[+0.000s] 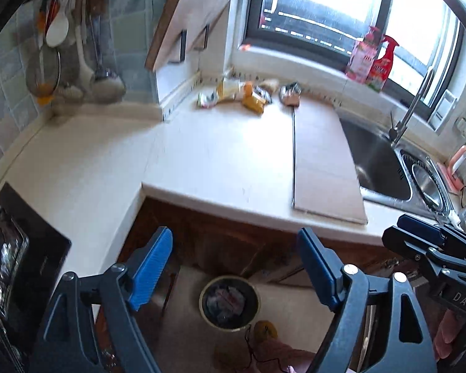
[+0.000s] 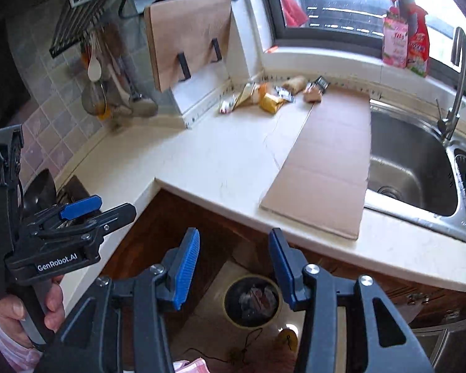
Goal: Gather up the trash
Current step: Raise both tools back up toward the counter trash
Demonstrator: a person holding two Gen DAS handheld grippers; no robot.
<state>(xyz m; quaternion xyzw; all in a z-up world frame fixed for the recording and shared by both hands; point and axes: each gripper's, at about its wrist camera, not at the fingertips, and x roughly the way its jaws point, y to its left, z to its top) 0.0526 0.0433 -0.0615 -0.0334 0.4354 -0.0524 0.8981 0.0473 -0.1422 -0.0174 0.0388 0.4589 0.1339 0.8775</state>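
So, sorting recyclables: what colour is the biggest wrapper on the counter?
Yellow-orange wrapper, clearest in the right wrist view.

Two spray bottles, one bin, one cardboard sheet.

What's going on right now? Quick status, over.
Both grippers, left and right, open, holding nothing. Wrappers piled at counter's back corner. Bin on floor below, already has trash. Nothing in the way.

left gripper jaws apart, empty | bin below | wrappers on counter
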